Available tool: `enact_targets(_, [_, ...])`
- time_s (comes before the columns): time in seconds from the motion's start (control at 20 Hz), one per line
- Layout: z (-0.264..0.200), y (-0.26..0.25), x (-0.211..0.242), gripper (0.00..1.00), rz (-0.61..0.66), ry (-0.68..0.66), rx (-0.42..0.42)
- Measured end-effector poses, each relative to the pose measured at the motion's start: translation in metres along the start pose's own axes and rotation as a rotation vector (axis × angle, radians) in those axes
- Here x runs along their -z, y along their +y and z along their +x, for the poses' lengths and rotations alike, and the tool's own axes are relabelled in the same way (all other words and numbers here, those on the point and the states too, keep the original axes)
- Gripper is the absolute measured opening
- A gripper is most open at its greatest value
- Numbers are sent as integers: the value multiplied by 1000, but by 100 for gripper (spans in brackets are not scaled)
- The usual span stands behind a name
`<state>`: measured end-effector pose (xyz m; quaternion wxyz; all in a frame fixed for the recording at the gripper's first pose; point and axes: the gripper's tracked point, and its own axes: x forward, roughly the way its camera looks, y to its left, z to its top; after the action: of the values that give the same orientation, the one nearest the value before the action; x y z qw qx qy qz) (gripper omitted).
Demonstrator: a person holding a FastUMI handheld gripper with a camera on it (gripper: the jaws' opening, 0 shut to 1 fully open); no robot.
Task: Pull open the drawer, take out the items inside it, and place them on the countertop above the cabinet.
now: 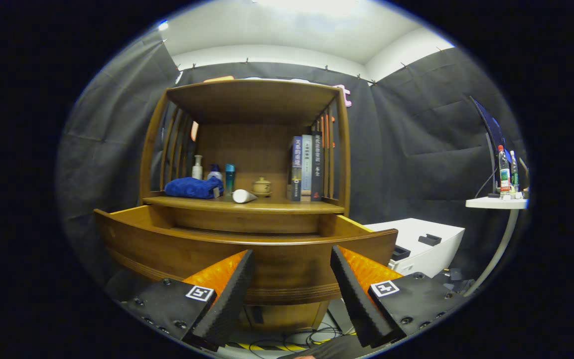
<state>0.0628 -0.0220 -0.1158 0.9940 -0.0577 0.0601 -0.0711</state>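
Drawer (247, 259) pulled well out of the wooden cabinet, curved front panel just ahead of the tongs (292, 252). Tongs spread wide, holding nothing, both fingers clear of the wood and sitting lower than the panel's top rim.

Probable trouble from here:
- Straight push forward at this height: fingertips into the front panel, drawer shoved back in. Needs a lift over the rim first.
- Blind reach down into the drawer: contents knocked about or pinched badly, since nothing inside can be judged from this angle.
- Crowded worktop (277, 204): blue towel (192, 188) at the left edge, small bottles (197, 167) behind it, white tube (243, 196) lying on its side near the front edge, little lidded pot (261, 186) at the middle, books (307, 167) upright at the right edge. Careless set-down likely to nudge the tube off the front edge or tip a bottle.
- Slatted sides and low roof over the worktop: little room for a wide approach, risk of clipping the frame.

Hidden or unclear:
- Whole inside of the drawer, screened by its own front panel; impossible to tell what lies there, or how many items.
- No handle to be made out on the panel.
- Lower part of the cabinet cut off behind the fingers; only some cables (287, 341) on the floor below.
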Motion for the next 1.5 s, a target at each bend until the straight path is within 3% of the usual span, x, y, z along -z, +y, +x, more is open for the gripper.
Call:
enact_targets(0.2, [2, 50, 10, 98, 8, 27, -93])
enact_targets(0.45, [10, 81, 24, 98, -10, 63, -137])
enact_targets(0.7, [23, 87, 29, 98, 28, 83, -105])
enact_targets(0.85, [20, 90, 28, 98, -38, 72, -103])
enact_targets(1.05, [31, 88, 28, 98, -21, 86, -118])
enact_targets(1.5, [87, 95, 25, 98, -4, 144, -120])
